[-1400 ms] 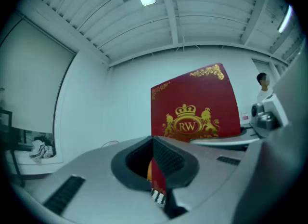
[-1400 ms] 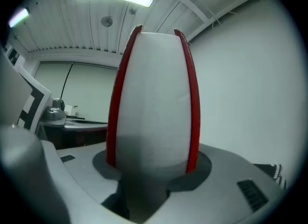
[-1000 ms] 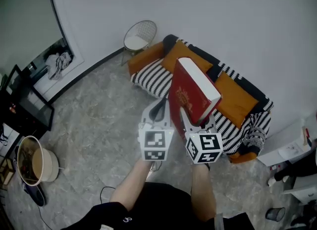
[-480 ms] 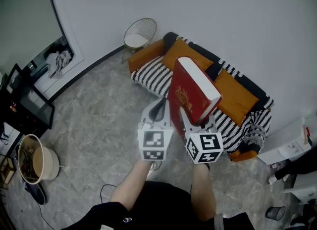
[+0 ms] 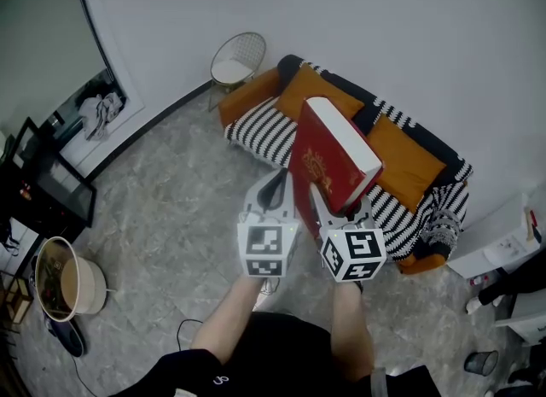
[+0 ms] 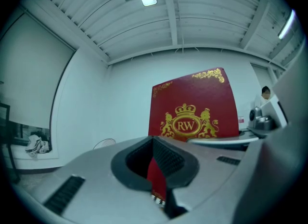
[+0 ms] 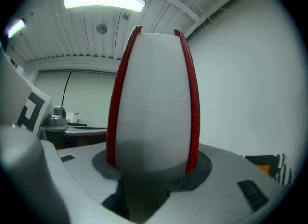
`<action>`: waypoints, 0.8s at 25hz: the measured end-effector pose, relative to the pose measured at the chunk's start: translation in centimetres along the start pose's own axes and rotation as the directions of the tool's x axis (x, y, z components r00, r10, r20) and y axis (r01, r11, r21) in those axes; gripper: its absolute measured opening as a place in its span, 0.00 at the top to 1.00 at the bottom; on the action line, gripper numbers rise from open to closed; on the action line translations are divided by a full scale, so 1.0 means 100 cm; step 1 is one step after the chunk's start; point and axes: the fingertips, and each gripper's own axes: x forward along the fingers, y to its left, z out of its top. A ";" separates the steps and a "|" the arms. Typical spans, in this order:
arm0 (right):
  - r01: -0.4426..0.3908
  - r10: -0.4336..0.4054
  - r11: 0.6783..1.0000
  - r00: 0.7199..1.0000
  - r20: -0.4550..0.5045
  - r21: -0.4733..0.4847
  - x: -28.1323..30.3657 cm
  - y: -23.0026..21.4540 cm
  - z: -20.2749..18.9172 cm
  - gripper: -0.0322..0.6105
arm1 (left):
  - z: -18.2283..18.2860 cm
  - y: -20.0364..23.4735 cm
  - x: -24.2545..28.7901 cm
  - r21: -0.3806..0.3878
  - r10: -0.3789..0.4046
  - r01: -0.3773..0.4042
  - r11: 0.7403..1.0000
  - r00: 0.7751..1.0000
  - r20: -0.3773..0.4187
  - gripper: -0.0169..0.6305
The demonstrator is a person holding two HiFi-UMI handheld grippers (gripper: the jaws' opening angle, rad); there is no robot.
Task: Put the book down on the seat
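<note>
A thick red book (image 5: pixel 337 160) with a gold crest stands upright in front of me, above the floor and short of the sofa. My right gripper (image 5: pixel 339 209) is shut on its lower end. In the right gripper view the white page edge (image 7: pixel 154 102) faces the camera, and a jaw presses on each red cover. My left gripper (image 5: pixel 275 183) hangs just left of the book, shut and holding nothing. In the left gripper view the book's front cover (image 6: pixel 192 107) rises beyond the closed pads (image 6: pixel 166 158). The striped sofa seat (image 5: pixel 256 131) lies ahead.
The orange sofa (image 5: pixel 401 160) with black-and-white striped covers stands against the white wall. A wire chair (image 5: pixel 235 62) stands at its left end. A black stand (image 5: pixel 51 190) and a round basket (image 5: pixel 64 280) are at the left, a white cabinet (image 5: pixel 503 250) at the right.
</note>
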 end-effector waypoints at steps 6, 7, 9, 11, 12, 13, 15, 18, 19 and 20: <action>0.019 -0.019 1.000 1.000 0.007 0.017 -0.014 -0.014 -0.003 0.60 | -0.002 -0.012 -0.004 0.004 -0.003 0.003 1.000 1.000 0.006 0.95; 0.019 -0.020 1.000 1.000 0.008 0.018 -0.016 -0.015 -0.004 0.60 | -0.002 -0.015 -0.005 0.004 -0.004 0.004 1.000 1.000 0.005 0.95; 0.018 -0.018 1.000 1.000 0.008 0.019 -0.020 -0.015 -0.004 0.60 | -0.003 -0.019 -0.007 0.006 -0.005 0.005 1.000 1.000 0.004 0.95; 0.016 -0.017 1.000 1.000 0.006 0.021 -0.024 -0.017 -0.005 0.60 | -0.004 -0.023 -0.009 0.005 -0.006 0.006 1.000 1.000 0.001 0.95; 0.017 -0.017 1.000 1.000 0.006 0.023 -0.027 -0.018 -0.005 0.60 | -0.004 -0.026 -0.010 0.004 -0.007 0.007 1.000 1.000 -0.001 0.95; 0.019 -0.019 0.999 1.000 0.007 0.026 -0.029 -0.019 -0.005 0.60 | -0.005 -0.028 -0.011 0.003 -0.005 0.005 1.000 1.000 -0.003 0.95; 0.021 -0.022 0.999 1.000 0.011 0.033 -0.035 -0.021 -0.006 0.59 | -0.007 -0.031 -0.014 0.003 -0.001 0.001 1.000 1.000 -0.009 0.95; 0.022 -0.023 0.999 1.000 0.006 0.036 -0.043 -0.020 -0.010 0.59 | -0.010 -0.035 -0.022 0.004 0.003 -0.003 1.000 1.000 -0.017 0.95; 0.022 -0.022 0.999 1.000 0.005 0.037 -0.046 -0.020 -0.010 0.59 | -0.011 -0.037 -0.025 0.004 0.006 -0.006 1.000 1.000 -0.017 0.95; 0.020 -0.020 0.999 1.000 0.004 0.037 -0.049 -0.020 -0.011 0.60 | -0.011 -0.039 -0.027 0.005 0.009 -0.009 1.000 1.000 -0.017 0.95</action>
